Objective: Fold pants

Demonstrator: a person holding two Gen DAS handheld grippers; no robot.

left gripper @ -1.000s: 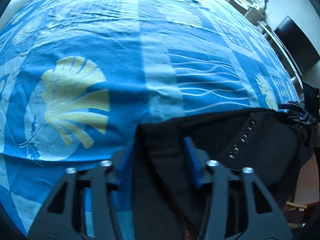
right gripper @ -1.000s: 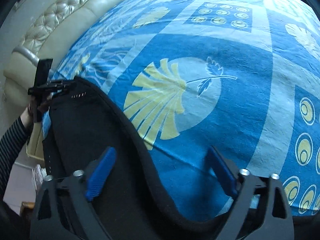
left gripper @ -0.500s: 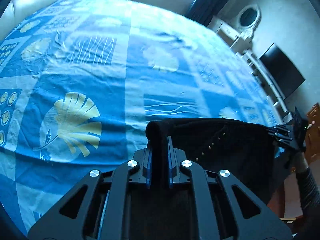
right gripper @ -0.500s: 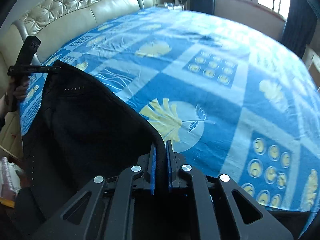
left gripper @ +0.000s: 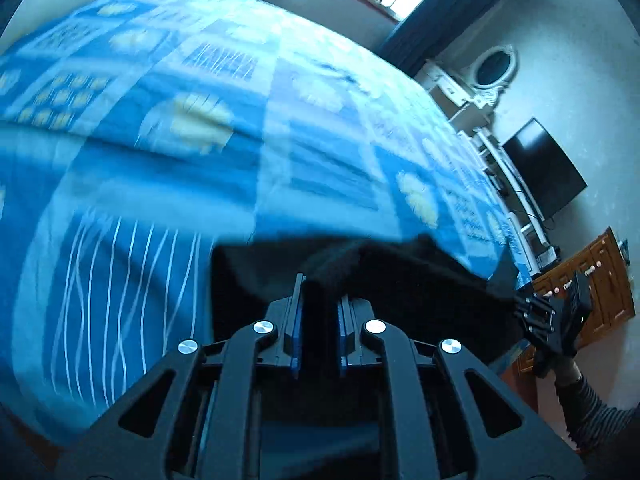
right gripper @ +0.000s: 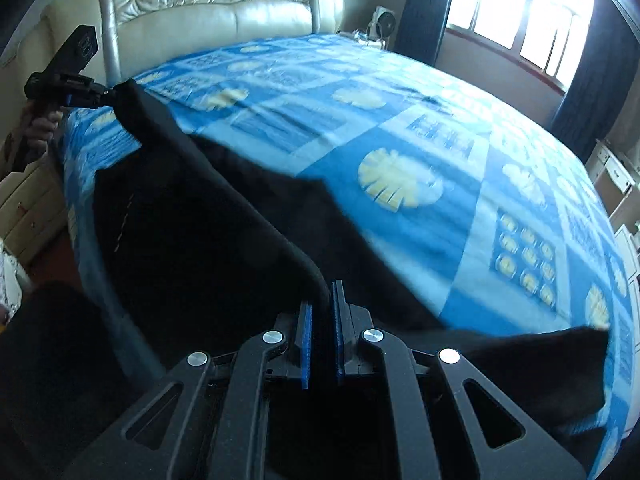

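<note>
Clenched on black cloth, both sets of jaws. Left gripper (left gripper: 319, 312), low centre of its own frame, blue pads pinched tight on a rolled edge of the pants (left gripper: 380, 280). Right gripper (right gripper: 320, 316), low centre of its own frame, same story: pads closed on the thick band of the pants (right gripper: 192, 232).

Seen again from across: left gripper (right gripper: 86, 94) at upper left of the right wrist view, nipping the far corner of the waistband, bare hand (right gripper: 40, 128) wrapped round the handle just below. Right gripper (left gripper: 538, 316) at right edge of the left wrist view, biting the other corner, striped sleeve (left gripper: 592, 412) trailing toward lower right.

Pants stretched between the two grips, band running taut from upper left down to lower centre in the right wrist view, dark body hanging below it over the near edge of the bed (right gripper: 420, 128). Row of small pale studs (right gripper: 124, 220) down the fabric at left. Blue patterned bedspread (left gripper: 160, 140) blurred across the left wrist view. Cream tufted headboard (right gripper: 200, 8) at top left, window (right gripper: 532, 8) at top right, dark television (left gripper: 544, 168) at right of the left wrist view.
</note>
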